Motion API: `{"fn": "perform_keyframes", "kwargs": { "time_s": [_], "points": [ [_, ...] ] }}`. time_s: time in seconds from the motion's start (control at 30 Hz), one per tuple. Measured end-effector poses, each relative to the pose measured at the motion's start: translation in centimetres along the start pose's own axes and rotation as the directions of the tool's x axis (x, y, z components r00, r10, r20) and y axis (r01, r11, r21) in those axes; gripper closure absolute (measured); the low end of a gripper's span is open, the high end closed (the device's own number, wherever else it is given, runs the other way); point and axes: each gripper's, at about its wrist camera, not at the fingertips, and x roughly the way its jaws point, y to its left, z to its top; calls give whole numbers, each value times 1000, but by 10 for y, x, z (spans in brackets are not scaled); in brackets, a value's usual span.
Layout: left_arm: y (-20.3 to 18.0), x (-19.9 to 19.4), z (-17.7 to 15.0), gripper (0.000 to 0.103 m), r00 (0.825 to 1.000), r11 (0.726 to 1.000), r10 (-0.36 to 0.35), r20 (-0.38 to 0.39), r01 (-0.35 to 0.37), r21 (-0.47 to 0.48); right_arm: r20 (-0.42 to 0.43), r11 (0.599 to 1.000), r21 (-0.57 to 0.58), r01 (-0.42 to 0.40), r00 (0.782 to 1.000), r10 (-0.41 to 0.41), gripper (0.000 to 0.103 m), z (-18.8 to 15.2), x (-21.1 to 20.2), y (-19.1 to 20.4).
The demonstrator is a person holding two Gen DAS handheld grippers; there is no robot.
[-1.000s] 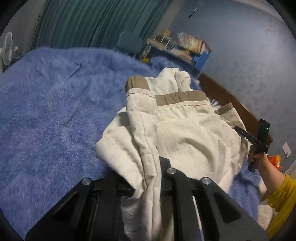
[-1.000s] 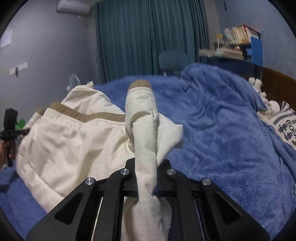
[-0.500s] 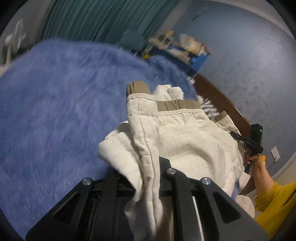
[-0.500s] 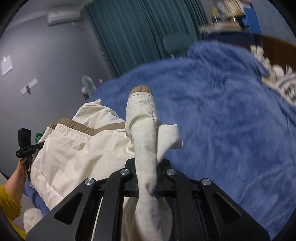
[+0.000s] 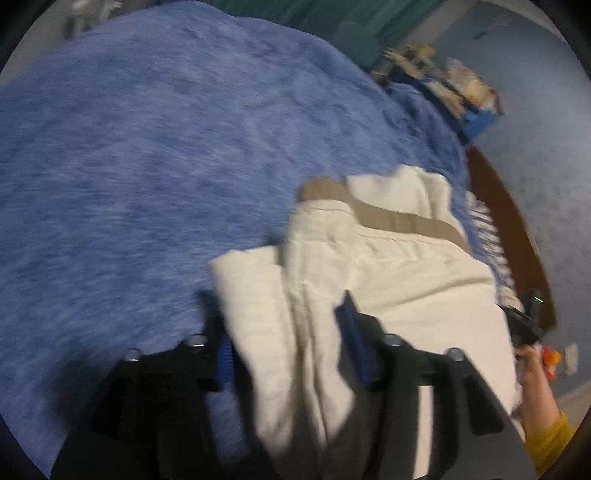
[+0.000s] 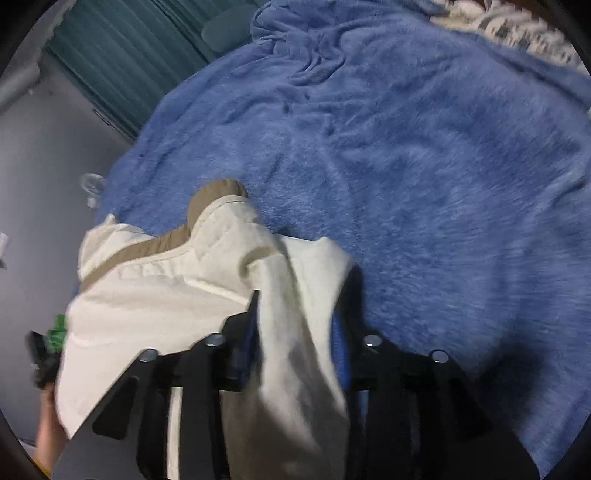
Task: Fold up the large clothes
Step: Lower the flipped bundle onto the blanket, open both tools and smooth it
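A cream quilted garment (image 5: 406,280) with a tan band (image 5: 399,219) lies bunched on the blue fuzzy blanket (image 5: 147,166). My left gripper (image 5: 284,332) points down at it. Its jaws are opening and stand wide, with a fold of the cloth lying loose between them. In the right wrist view the same garment (image 6: 155,295) spreads to the left over the blanket (image 6: 443,184). My right gripper (image 6: 295,325) is opening too, with a cream fold draped between its jaws and the pads off it. Each view shows the other gripper in a hand at the garment's far edge.
The blanket stretches wide beyond the garment. A teal curtain (image 6: 122,55) and a chair (image 6: 221,29) stand past the bed. A cluttered shelf (image 5: 461,85) and a brown bed frame (image 5: 509,206) lie to the right. A striped pillow (image 6: 517,26) sits at the far corner.
Both grippers have dropped toward the bed and tilted down. Their jaws, shut on cloth folds before, now stand apart. The garment has sunk onto the blanket.
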Motion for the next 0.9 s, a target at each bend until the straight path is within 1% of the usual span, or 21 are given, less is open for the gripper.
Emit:
{"fn": "perform_keyframes", "kwargs": {
  "time_s": [0.03, 0.07, 0.1, 0.17, 0.2, 0.23, 0.27, 0.33, 0.4, 0.47, 0.5, 0.57, 0.6, 0.63, 0.7, 0.73, 0.77, 0.83, 0.87, 0.9],
  "points": [
    [0, -6, 0, 34, 999, 999, 53, 7, -53, -12, 8, 999, -11, 42, 999, -42, 35, -1, -5, 2],
    [-1, -16, 0, 32, 996, 996, 84, 22, -84, -19, 34, 997, -29, 71, 997, -70, 23, -4, -15, 7],
    [-4, -33, -2, 31, 994, 995, 96, 55, -95, -27, 67, 995, -55, 87, 994, -83, 23, -7, -25, 13],
    [-10, -54, -5, 27, 990, 994, 108, 90, -106, -21, 113, 974, -146, 173, 981, -157, 24, -22, -48, 33],
    [-21, -69, -11, 24, 984, 990, 138, 112, -138, -7, 127, 966, -180, 186, 978, -165, 24, -29, -57, 40],
    [-33, -80, -18, 23, 981, 988, 153, 123, -156, 18, 138, 959, -223, 174, 980, -146, 24, -40, -67, 51],
    [-52, -90, -30, 22, 978, 984, 164, 132, -172, 55, 140, 952, -266, 153, 983, -119, 20, -55, -78, 64],
    [-84, -98, -53, 19, 979, 978, 161, 123, -175, 117, 134, 938, -318, 135, 986, -97, 19, -79, -90, 81],
    [-119, -99, -84, 9, 980, 968, 162, 112, -180, 176, 118, 917, -380, 118, 990, -79, 16, -105, -99, 97],
    [-148, -93, -112, 9, 987, 962, 136, 83, -151, 228, 100, 896, -432, 107, 992, -70, 15, -133, -107, 113],
    [-160, -86, -125, 9, 991, 958, 123, 61, -135, 253, 90, 893, -441, 94, 994, -61, 15, -140, -111, 118],
    [-182, -65, -143, 9, 992, 946, 123, 10, -121, 302, 35, 882, -468, 54, 998, -43, 15, -156, -103, 132],
    [-192, -55, -149, 9, 990, 933, 139, 0, -131, 337, 14, 869, -493, 53, 999, -53, 15, -160, -94, 141],
    [-202, -43, -152, 9, 984, 911, 178, 1, -165, 378, 10, 857, -510, 70, 997, -76, 15, -161, -87, 146],
    [-217, -22, -151, 8, 970, 866, 241, 34, -231, 443, 7, 845, -526, 93, 994, -105, 13, -156, -70, 158],
    [-220, -15, -147, 6, 965, 854, 259, 41, -248, 457, 3, 846, -524, 93, 994, -108, 9, -150, -65, 161],
    [-222, -5, -138, 6, 961, 849, 273, 39, -259, 461, -2, 851, -518, 91, 994, -107, 8, -140, -57, 165],
    [-222, 2, -126, 6, 960, 859, 279, 32, -264, 439, -12, 864, -497, 80, 995, -99, 7, -121, -44, 170],
    [-221, 8, -115, 6, 957, 860, 289, 33, -274, 430, -13, 872, -483, 79, 995, -97, 7, -111, -36, 173],
    [-222, 12, -109, 6, 952, 856, 303, 40, -290, 429, -14, 876, -475, 80, 995, -98, 7, -103, -30, 173]
  ]
}}
